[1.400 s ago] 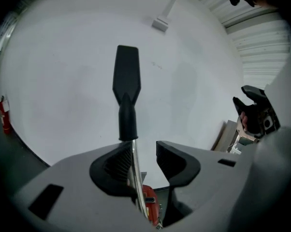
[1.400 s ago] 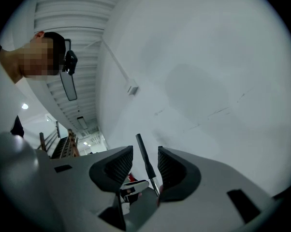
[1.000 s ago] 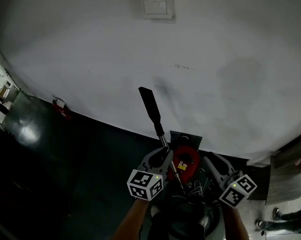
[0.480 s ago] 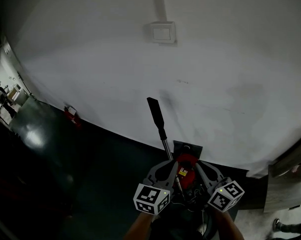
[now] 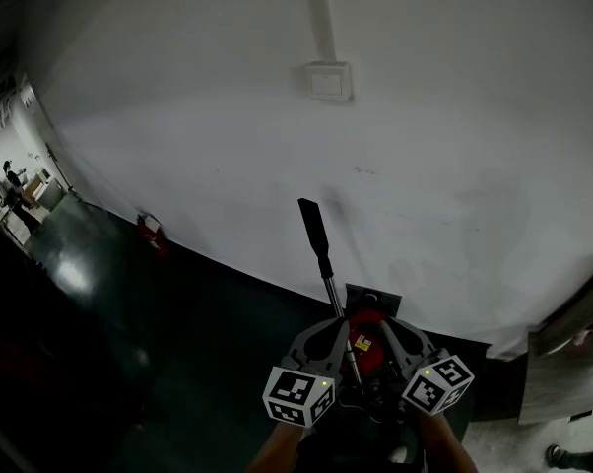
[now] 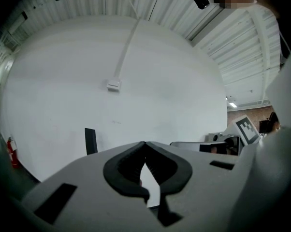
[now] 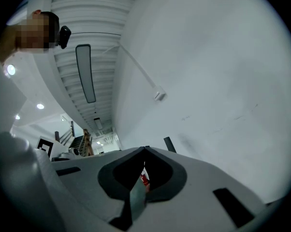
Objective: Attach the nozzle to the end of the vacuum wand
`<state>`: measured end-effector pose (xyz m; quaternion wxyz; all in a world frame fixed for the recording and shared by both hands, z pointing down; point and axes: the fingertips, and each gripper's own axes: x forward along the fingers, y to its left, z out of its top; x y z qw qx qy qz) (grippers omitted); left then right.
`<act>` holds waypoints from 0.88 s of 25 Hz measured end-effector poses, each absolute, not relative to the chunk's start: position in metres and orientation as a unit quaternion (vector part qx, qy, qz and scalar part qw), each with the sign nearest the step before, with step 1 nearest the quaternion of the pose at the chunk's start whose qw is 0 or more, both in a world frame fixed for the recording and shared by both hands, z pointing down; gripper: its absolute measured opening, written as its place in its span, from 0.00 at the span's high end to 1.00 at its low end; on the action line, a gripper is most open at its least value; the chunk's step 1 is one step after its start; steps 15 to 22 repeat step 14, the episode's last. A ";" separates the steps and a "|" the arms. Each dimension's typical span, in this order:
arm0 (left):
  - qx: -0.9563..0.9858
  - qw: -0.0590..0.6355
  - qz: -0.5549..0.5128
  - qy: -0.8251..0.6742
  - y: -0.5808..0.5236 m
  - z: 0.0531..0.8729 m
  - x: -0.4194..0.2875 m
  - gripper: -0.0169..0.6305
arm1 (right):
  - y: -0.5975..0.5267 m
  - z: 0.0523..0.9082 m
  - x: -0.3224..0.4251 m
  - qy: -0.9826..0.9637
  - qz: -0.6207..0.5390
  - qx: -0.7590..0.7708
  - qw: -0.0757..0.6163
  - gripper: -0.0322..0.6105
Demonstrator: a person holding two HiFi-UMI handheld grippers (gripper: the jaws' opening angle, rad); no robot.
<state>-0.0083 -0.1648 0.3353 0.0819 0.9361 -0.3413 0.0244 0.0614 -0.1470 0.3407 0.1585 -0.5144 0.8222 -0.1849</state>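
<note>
A thin silver vacuum wand (image 5: 331, 289) rises from a red vacuum body (image 5: 365, 338), and a flat black nozzle (image 5: 313, 227) sits on its upper end. The nozzle also shows as a dark strip in the left gripper view (image 6: 90, 141) and the right gripper view (image 7: 169, 144). My left gripper (image 5: 339, 323) is shut, its tips right beside the wand's lower part, and nothing lies between its pads in its own view (image 6: 144, 143). My right gripper (image 5: 382, 325) is shut too, close to the right of the wand. Red plastic shows behind its jaws (image 7: 144, 149).
A white wall with a switch box (image 5: 329, 81) fills the background. A red fire extinguisher (image 5: 152, 233) stands at the wall's foot on the left, above a dark floor (image 5: 178, 363). The right gripper's marker cube (image 6: 247, 129) shows at the right of the left gripper view.
Both grippers' jaws have gone from apart to shut, and the two grippers have drawn closer together around the wand's base. The wand and nozzle have shifted slightly right in the head view.
</note>
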 end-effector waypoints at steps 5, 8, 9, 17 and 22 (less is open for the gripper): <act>0.934 0.084 0.023 -0.347 -0.166 0.334 -0.016 0.97 | -0.146 0.340 0.055 0.824 -0.185 -0.512 0.158 0.92; 0.933 0.086 0.021 -0.349 -0.167 0.332 -0.020 0.97 | -0.146 0.342 0.052 0.826 -0.184 -0.510 0.156 0.92; 0.933 0.086 0.021 -0.350 -0.168 0.332 -0.021 0.97 | -0.147 0.342 0.051 0.826 -0.184 -0.510 0.155 0.92; 0.932 0.087 0.021 -0.352 -0.170 0.333 -0.025 0.97 | -0.147 0.340 0.047 0.824 -0.185 -0.513 0.153 0.92; 0.932 0.087 0.021 -0.352 -0.170 0.333 -0.025 0.97 | -0.147 0.340 0.047 0.824 -0.185 -0.513 0.153 0.92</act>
